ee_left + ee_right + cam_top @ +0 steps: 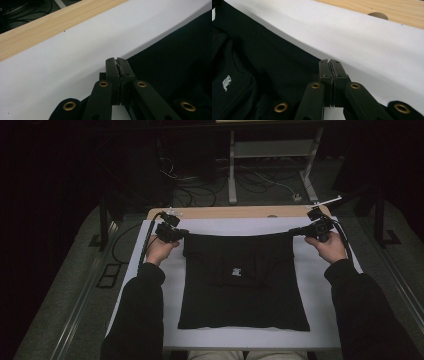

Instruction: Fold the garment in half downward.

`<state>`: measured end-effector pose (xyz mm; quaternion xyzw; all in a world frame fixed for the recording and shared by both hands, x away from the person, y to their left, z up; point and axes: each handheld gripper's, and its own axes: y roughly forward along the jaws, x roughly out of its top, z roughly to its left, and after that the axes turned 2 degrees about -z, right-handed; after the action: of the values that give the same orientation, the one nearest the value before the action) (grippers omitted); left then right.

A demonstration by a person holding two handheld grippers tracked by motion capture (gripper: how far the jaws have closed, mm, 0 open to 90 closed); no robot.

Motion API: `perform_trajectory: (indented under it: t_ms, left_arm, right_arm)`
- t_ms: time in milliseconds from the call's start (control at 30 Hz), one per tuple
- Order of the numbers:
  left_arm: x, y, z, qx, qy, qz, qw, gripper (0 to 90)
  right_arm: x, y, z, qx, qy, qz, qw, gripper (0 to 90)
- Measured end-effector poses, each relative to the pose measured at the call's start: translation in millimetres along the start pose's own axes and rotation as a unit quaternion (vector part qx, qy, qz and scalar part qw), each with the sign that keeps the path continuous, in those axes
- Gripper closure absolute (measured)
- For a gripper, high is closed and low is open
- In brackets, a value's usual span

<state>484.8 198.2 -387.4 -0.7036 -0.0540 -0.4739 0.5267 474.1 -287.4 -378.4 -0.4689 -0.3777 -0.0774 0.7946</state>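
A: At the far L corner of the black garment (243, 282), the left gripper (181, 234) has its jaws pressed together. In the left gripper view the left gripper's tips (117, 65) meet w/ no gap, right at the cloth's edge where it meets the white sheet (62, 62).

B: Pinching fabric?

A: Looks like it. From above, the corner of the cloth runs straight into the jaws. In the close view the pads are flush and the seam btwn them is too thin to pick out cloth, so can't say for sure from that view alone.

B: And the R side?

A: Same. The right gripper (299, 232) is clamped shut at the far R corner, and the cloth is drawn out to a point that ends in it. In the right gripper view its tips (330, 65) sit at the garment's (262, 67) far edge, w/ white sheet beyond.

B: Hands?

A: The left hand (160, 250) and the right hand (331, 246) are each wrapped round a gripper body, dark sleeves coming in from the bottom of the high view.

B: Where's the garment lying?

A: Flat on the white sheet, roughly centred. The far edge is stretched btwn the two grippers and dips slightly in the middle. A small white logo (237, 272) faces up near the centre; the same logo (226, 82) is in the right gripper view.

B: Beyond that?

A: The bare wooden table edge (235, 212) along the far side of the sheet, w/ a round hole (378, 15) in the wood. Cables on the floor past it.
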Motion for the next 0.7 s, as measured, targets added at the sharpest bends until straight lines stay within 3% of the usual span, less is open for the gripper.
perform_trajectory:
  t_ms: [133,267,700]
  left_arm:
    - [-2.6,6.1,1.7,-0.004,-0.005,0.008,0.9999,87.2]
    - [-5.9,12.9,3.1,-0.008,-0.025,0.01,0.9996,87.2]
    - [-18.8,26.0,5.9,-0.01,-0.021,0.025,0.9994,86.5]
  right_arm:
    - [-2.0,4.7,-2.6,0.001,0.004,0.005,1.0,87.1]
    - [-4.8,11.6,-7.0,0.007,0.009,0.008,0.9999,87.0]
    - [-11.5,34.5,-18.3,-0.001,0.031,0.03,0.9991,86.5]
